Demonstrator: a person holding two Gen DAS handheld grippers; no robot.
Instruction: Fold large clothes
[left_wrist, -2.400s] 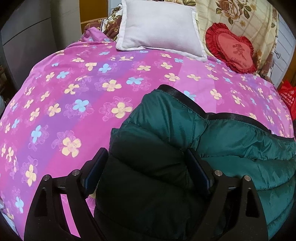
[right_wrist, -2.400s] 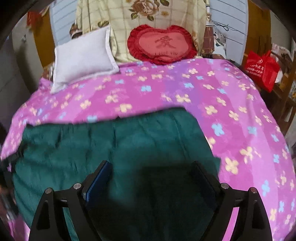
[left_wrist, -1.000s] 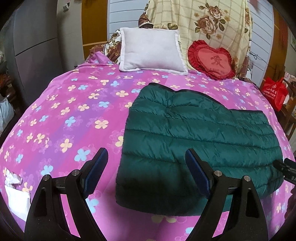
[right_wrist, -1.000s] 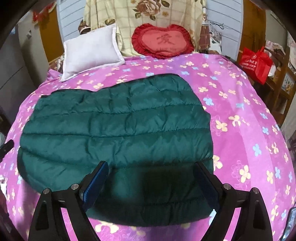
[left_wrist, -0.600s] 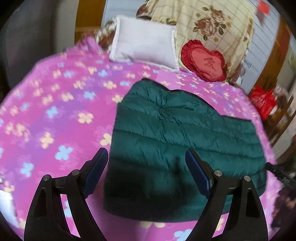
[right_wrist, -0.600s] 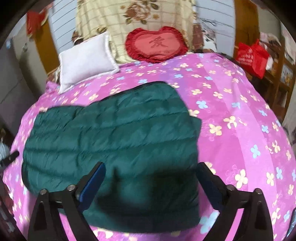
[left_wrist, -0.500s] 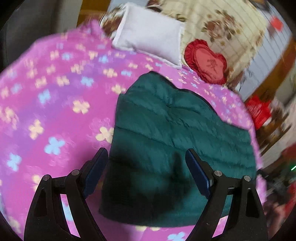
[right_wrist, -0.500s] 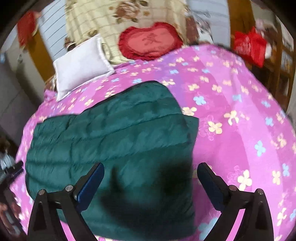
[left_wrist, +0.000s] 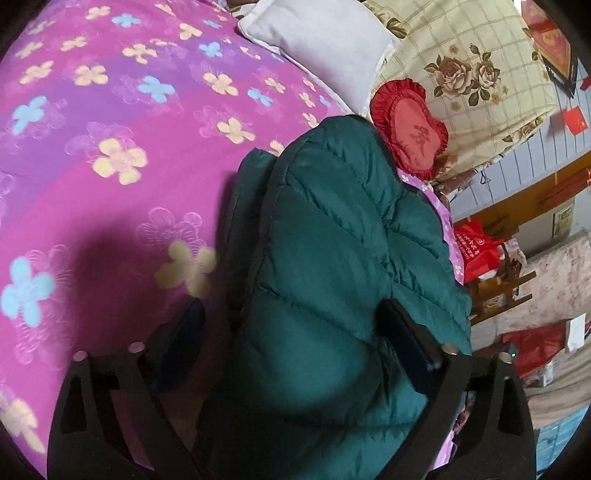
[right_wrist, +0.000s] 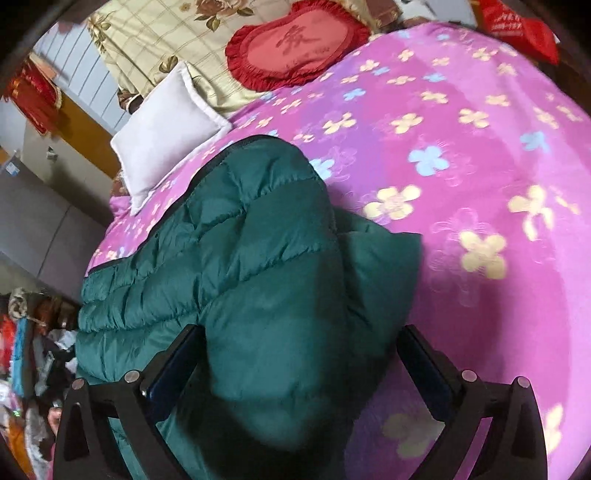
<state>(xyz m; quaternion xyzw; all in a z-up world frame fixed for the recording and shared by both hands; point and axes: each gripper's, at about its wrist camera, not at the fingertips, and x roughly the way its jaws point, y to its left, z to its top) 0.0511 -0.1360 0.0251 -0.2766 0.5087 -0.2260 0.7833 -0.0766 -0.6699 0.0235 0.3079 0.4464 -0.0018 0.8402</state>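
Note:
A dark green quilted puffer jacket (left_wrist: 332, 221) lies folded on a pink flowered bedspread (left_wrist: 110, 110). My left gripper (left_wrist: 291, 310) points down over the jacket's left end, its jaws opening. The padded edge lies between the fingers, and the left finger (left_wrist: 184, 325) stands clear of the cloth over the bedspread. In the right wrist view the jacket (right_wrist: 240, 240) runs away to the left, with a lower layer showing at its right end. My right gripper (right_wrist: 299, 332) straddles that end, jaws opening wide and not pressing on the cloth.
A white pillow (left_wrist: 321, 48), a red heart cushion (left_wrist: 410, 133) and a rose-print cover stand at the bed's head. A red bag (left_wrist: 476, 251) and a wooden rack (left_wrist: 495, 291) sit beyond the bed's right side. A grey cabinet (right_wrist: 37, 229) and floor clutter (right_wrist: 29, 350) lie left.
Both grippers came down and in toward the jacket and rolled, so each now straddles one end of it. Their jaws stand a little wider. The jacket itself has not moved.

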